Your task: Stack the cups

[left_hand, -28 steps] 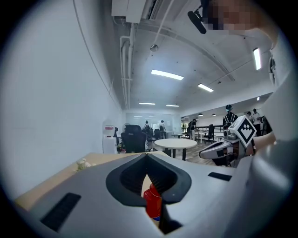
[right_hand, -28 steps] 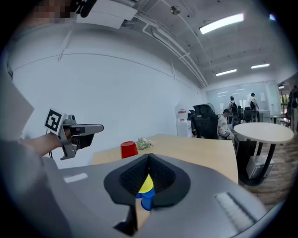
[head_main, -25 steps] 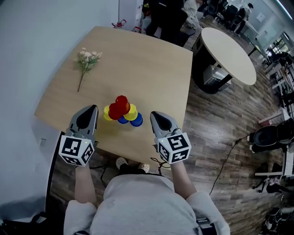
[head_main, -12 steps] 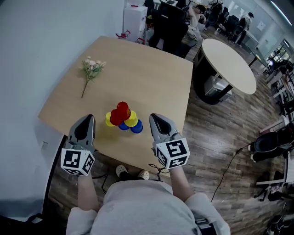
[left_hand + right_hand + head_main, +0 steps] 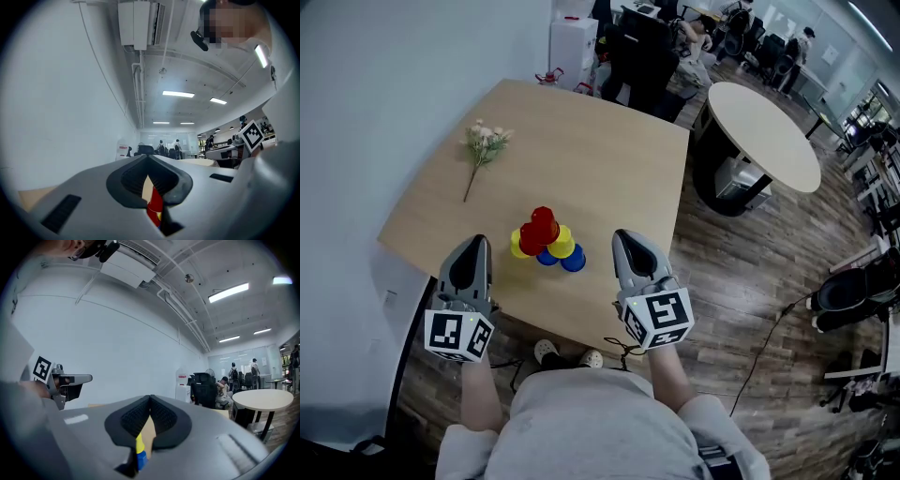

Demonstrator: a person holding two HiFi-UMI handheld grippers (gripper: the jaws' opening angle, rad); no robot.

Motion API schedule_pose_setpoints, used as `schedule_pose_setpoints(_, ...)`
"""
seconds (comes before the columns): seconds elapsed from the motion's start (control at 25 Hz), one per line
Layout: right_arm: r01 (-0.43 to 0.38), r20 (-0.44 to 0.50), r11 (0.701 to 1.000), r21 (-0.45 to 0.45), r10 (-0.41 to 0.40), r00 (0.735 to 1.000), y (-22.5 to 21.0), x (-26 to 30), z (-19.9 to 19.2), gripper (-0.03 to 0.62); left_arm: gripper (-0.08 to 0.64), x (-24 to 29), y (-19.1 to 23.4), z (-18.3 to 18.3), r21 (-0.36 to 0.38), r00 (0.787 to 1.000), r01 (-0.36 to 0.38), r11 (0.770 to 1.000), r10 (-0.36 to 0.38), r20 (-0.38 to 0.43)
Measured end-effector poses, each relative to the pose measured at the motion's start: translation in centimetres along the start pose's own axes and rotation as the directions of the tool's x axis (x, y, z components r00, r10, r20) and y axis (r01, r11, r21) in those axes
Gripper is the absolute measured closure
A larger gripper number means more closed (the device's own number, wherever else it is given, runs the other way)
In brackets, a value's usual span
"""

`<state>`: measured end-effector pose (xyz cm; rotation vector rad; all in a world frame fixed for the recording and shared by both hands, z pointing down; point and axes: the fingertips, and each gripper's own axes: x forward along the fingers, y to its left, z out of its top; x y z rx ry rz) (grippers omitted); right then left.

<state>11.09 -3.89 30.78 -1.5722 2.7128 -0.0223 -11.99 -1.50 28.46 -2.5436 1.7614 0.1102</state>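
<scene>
Head view: a small pyramid of plastic cups [image 5: 546, 242], red on top w/ yellow and blue below, stands near the front edge of a wooden bench [image 5: 609, 159]. It sits between the left claw [image 5: 476, 246] and right claw [image 5: 628, 238], both shut tight w/ nothing in them. Likely risk: a shut claw can't take a cup, so pushing in w/o opening first could topple the pyramid and send cups rolling off the near edge. A flower sprig [image 5: 485, 142] lies well apart, no hazard.
</scene>
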Motion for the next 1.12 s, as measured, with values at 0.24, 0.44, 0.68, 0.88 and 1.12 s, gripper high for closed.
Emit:
schedule_pose_setpoints(0.24, 0.017, 0.028, 1.000, -0.019, -0.017, 0.999, -1.0, -1.1, 0.7, 0.580, 0.551, 0.2, -0.5, 0.4, 0.016, 1.000, -0.022, 1.000, 0.022, 0.009)
schedule_pose_setpoints(0.44, 0.021, 0.036, 1.000, -0.010, -0.021, 0.999, -1.3, -1.8, 0.8, 0.580, 0.551, 0.2, -1.3, 0.3, 0.026, 1.000, -0.020, 0.999, 0.020, -0.004)
schedule_pose_setpoints(0.68, 0.022, 0.039, 1.000, -0.003, -0.022, 0.999, -1.5, -2.0, 0.7, 0.580, 0.551, 0.1, -2.0, 0.7, 0.023, 1.000, 0.003, 1.000, -0.004, 0.026)
schedule_pose_setpoints(0.88, 0.021, 0.039, 1.000, -0.002, -0.021, 0.999, -1.5, -2.0, 0.6, 0.580, 0.551, 0.2, -1.9, 0.6, 0.025, 1.000, -0.005, 1.000, 0.005, 0.022)
schedule_pose_setpoints(1.12, 0.018, 0.040, 1.000, -0.003, -0.018, 0.999, -1.5, -1.9, 0.7, 0.580, 0.551, 0.5, -2.5, 0.4, 0.018, 1.000, 0.018, 1.000, -0.019, 0.012)
